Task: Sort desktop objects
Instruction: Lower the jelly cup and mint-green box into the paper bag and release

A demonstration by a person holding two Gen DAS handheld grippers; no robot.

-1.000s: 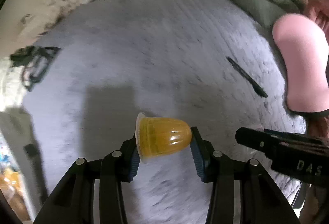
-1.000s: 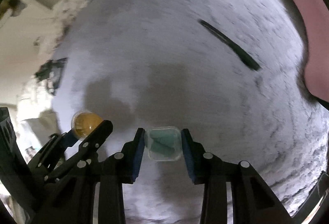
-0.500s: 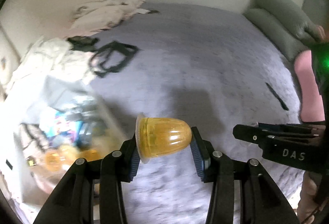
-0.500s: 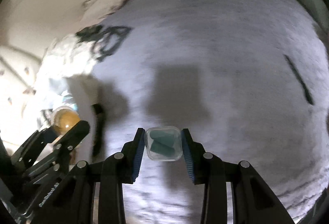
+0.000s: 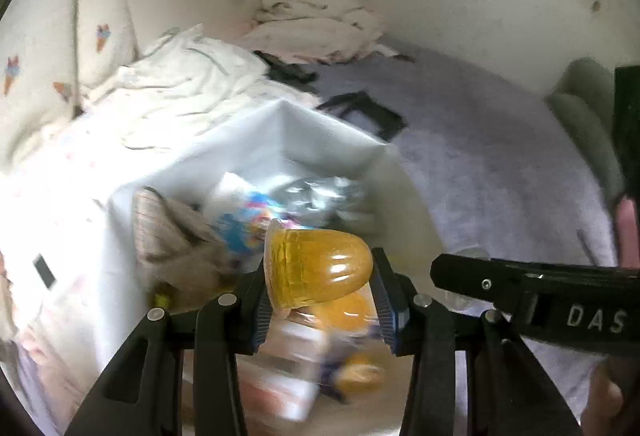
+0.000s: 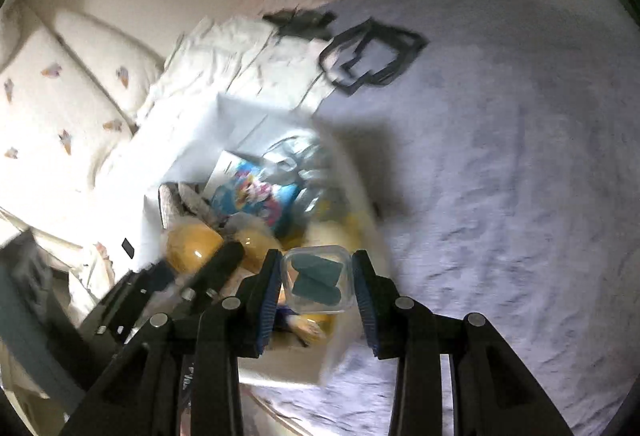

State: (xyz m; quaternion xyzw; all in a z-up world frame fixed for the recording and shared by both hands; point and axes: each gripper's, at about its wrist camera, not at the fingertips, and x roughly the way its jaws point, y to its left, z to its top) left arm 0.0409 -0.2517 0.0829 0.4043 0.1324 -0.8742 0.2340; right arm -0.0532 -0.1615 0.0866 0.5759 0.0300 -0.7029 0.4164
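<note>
My left gripper (image 5: 320,276) is shut on an orange jelly cup (image 5: 316,268) and holds it on its side above a white box (image 5: 280,131) full of items. My right gripper (image 6: 318,284) is shut on a small clear plastic case (image 6: 318,282) with dark green pieces inside, above the same white box (image 6: 192,143). The left gripper with its jelly cup (image 6: 192,246) shows at the lower left of the right wrist view. The right gripper's body (image 5: 532,296) crosses the right side of the left wrist view.
The box holds a colourful packet (image 6: 256,195), clear wrappers (image 5: 316,191), a beige cloth item (image 5: 168,240) and more orange cups (image 5: 348,312). A grey bedspread (image 6: 500,155) lies to the right, with a black strap (image 6: 372,55), white bedding (image 5: 176,83) and green pillows (image 5: 580,107).
Both grippers have swung left from the open grey bedspread to above the white box, still holding their objects. The black pen and pink pillow have left view.
</note>
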